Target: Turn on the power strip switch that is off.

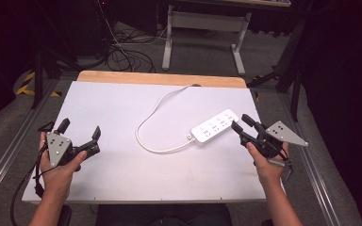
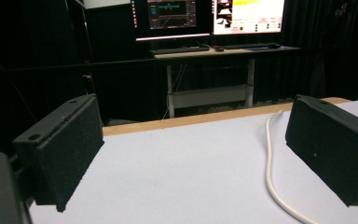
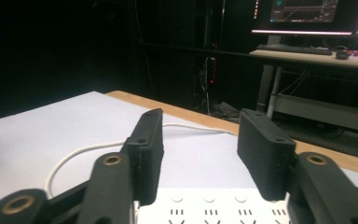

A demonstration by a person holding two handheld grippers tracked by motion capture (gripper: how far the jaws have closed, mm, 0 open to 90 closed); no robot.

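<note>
A white power strip lies right of the middle on the white tabletop. Its white cable loops to the left and runs back to the far edge. My right gripper is at the strip's right end, open. In the right gripper view the jaws stand apart just above the strip's socket face, with nothing pressed between them. My left gripper rests low at the left, held wide open and far from the strip. In the left gripper view its pads frame bare table, and the cable passes near the right jaw.
A wooden strip edges the table's far side. Beyond it stands a white desk frame with monitors on top, and loose cables lie on the floor. Metal rails run along both sides of the table.
</note>
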